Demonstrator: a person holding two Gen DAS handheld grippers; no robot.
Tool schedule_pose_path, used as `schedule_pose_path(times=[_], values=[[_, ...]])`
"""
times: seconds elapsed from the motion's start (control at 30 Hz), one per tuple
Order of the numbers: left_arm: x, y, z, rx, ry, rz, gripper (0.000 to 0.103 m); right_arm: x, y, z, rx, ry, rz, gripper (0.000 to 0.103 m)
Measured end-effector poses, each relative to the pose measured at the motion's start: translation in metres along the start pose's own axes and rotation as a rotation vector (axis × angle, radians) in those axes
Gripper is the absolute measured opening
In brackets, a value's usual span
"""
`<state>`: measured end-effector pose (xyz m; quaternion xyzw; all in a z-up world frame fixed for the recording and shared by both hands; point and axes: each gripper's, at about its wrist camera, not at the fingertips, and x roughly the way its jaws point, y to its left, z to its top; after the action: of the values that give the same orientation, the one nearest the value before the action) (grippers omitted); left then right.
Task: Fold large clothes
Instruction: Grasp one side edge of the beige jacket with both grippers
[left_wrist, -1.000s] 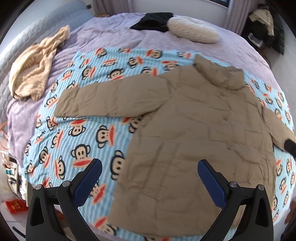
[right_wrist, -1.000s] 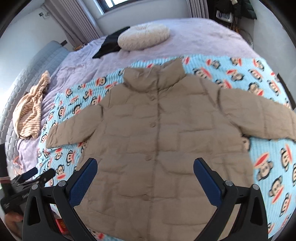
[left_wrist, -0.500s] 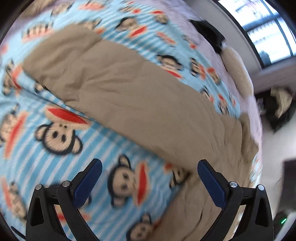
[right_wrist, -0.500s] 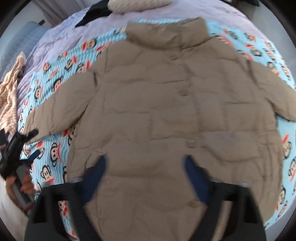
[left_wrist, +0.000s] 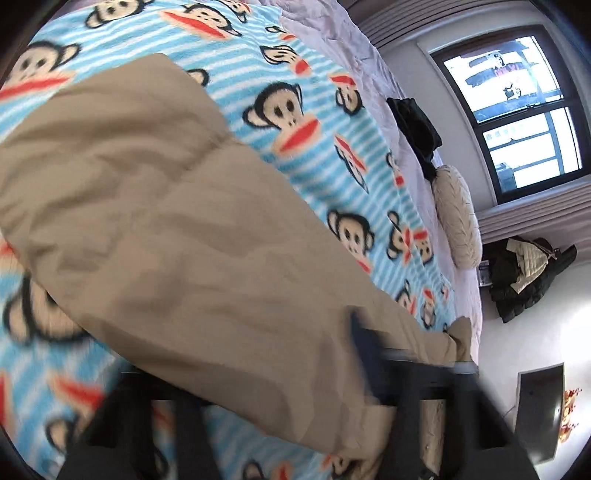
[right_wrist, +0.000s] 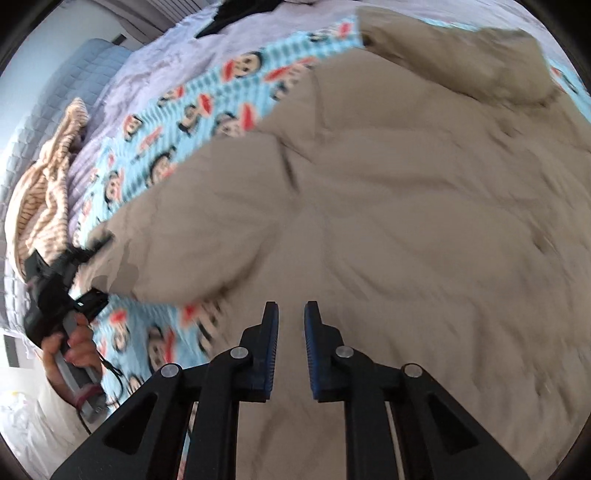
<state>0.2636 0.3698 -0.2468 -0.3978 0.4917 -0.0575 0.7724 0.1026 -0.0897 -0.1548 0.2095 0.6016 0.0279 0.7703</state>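
Now, at this moment:
Jacket: the tan padded jacket lay spread flat on the bed, filling the centre and right of the right wrist frame, collar at upper right.
Sleeve: one sleeve ran across the monkey-print blanket, filling the left and centre of the left wrist frame.
Left gripper: the left gripper, at the left edge of the right wrist frame, was at the cuff; its jaws had just been closing, with sleeve fabric between them.
Right gripper: the right gripper hung over the jacket's lower body at lower centre; its jaws had just been closing, a narrow gap left, and whether they pinched fabric could not be told.
Hand: a hand held the left gripper's handle at lower left.
Surroundings: a cream cushion sat at right, a striped garment at left.
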Motion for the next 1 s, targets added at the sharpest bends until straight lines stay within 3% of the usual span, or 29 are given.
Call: schedule_pose_path(times=[0.03, 0.1, 0.23, 0.43, 0.57, 0.73, 0.83, 1.0], values=[[0.004, -0.001, 0.005, 0.015, 0.010, 0.004, 0.007, 0.006, 0.005, 0.005, -0.002, -0.015, 0.018, 0.016], [-0.002, -0.009, 0.009, 0.071, -0.013, 0.020, 0.007, 0.022, 0.016, 0.016, -0.003, -0.038, 0.062, 0.016], [-0.030, -0.060, 0.001, 0.284, -0.073, 0.024, 0.007, 0.051, 0.026, 0.021, 0.009, -0.034, 0.099, 0.016], [-0.055, -0.156, -0.029, 0.536, -0.070, -0.123, 0.007, 0.074, 0.017, 0.017, 0.048, -0.009, 0.102, 0.015], [-0.044, -0.226, -0.071, 0.669, -0.032, -0.241, 0.007, 0.057, -0.002, 0.013, 0.087, 0.017, 0.173, 0.015], [0.000, -0.308, -0.148, 0.843, 0.062, -0.289, 0.007, -0.018, -0.070, -0.008, 0.226, -0.080, 0.164, 0.015], [0.037, -0.331, -0.199, 0.924, 0.140, -0.253, 0.007, -0.071, -0.129, -0.030, 0.297, -0.160, 0.060, 0.015], [0.103, -0.325, -0.290, 1.077, 0.227, -0.051, 0.007, -0.109, -0.200, -0.062, 0.368, -0.161, -0.071, 0.015]])
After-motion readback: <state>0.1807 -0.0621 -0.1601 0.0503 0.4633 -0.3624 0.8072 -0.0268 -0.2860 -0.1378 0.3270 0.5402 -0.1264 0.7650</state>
